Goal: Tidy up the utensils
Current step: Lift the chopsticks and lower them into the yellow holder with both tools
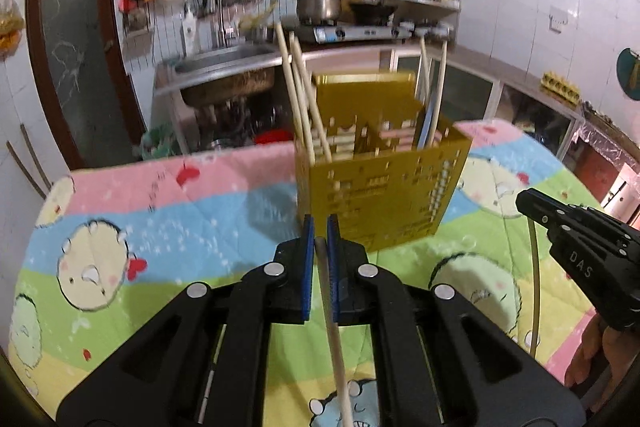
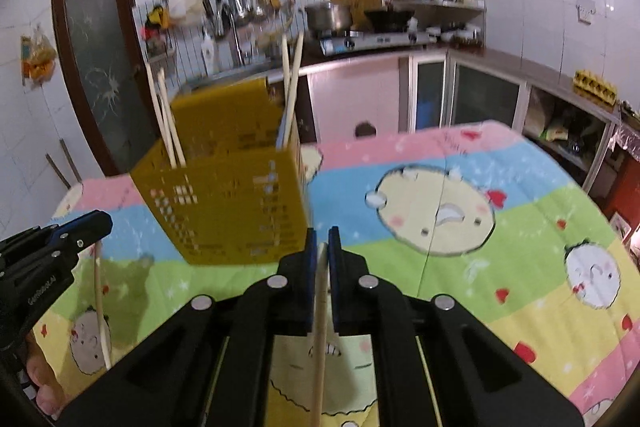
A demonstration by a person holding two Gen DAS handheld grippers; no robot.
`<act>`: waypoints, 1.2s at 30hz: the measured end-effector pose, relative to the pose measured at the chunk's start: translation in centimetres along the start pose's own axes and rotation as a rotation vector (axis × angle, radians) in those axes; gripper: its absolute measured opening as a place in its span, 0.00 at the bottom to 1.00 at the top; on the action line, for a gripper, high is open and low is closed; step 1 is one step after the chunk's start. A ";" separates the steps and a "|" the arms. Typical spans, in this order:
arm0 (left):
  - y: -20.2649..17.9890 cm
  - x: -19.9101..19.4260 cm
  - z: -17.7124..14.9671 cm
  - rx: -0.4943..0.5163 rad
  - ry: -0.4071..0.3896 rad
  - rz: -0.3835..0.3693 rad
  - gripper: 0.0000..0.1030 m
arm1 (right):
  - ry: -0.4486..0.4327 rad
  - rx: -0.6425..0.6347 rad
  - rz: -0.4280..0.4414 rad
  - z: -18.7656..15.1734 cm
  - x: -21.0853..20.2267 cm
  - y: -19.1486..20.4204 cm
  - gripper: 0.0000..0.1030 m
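The surface [image 1: 168, 211] wears a colourful cartoon cloth; a yellow perforated holder [image 1: 380, 187] stands at its far side.

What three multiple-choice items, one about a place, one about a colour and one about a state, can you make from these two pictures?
1. Where does the perforated utensil holder stand?
A. in the sink
B. on the cartoon-print cloth
C. on the gas stove

2. What colour is the holder?
A. yellow
B. white
C. red

3. What are the left tongs doing?
A. standing open and empty
B. closed on a spoon
C. closed on a chopstick

Answers:
1 B: the holder's base rests on the printed cloth.
2 A: its walls are yellow in both views.
3 C: the blue pads pinch a pale wooden stick. The right tongs likewise grip a second chopstick.
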State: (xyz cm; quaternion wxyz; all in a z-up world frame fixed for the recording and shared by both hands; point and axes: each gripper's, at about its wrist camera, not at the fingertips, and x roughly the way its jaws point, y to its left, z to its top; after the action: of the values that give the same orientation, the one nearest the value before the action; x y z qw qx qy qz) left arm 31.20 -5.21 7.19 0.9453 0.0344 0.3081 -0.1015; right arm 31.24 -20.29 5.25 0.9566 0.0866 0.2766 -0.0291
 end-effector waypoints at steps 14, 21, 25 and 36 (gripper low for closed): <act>-1.2 -4.7 2.2 0.064 -0.221 0.056 0.04 | -0.174 -0.055 0.028 2.3 -3.8 0.8 0.06; -1.5 -5.8 2.9 0.076 -0.274 0.043 0.04 | -0.222 -0.066 0.042 3.2 -4.6 1.4 0.06; -1.3 -5.9 3.3 0.066 -0.289 0.036 0.04 | -0.250 -0.078 0.038 3.8 -4.6 1.8 0.06; 0.0 -7.9 7.6 0.018 -0.384 0.018 0.04 | -0.362 -0.060 0.067 8.8 -5.9 2.3 0.06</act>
State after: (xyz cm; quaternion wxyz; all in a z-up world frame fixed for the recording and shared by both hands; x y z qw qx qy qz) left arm 29.29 -4.84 17.96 0.9873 0.0254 0.1207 -0.1005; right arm 31.07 -19.54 16.08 0.9934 0.0606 0.0977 -0.0043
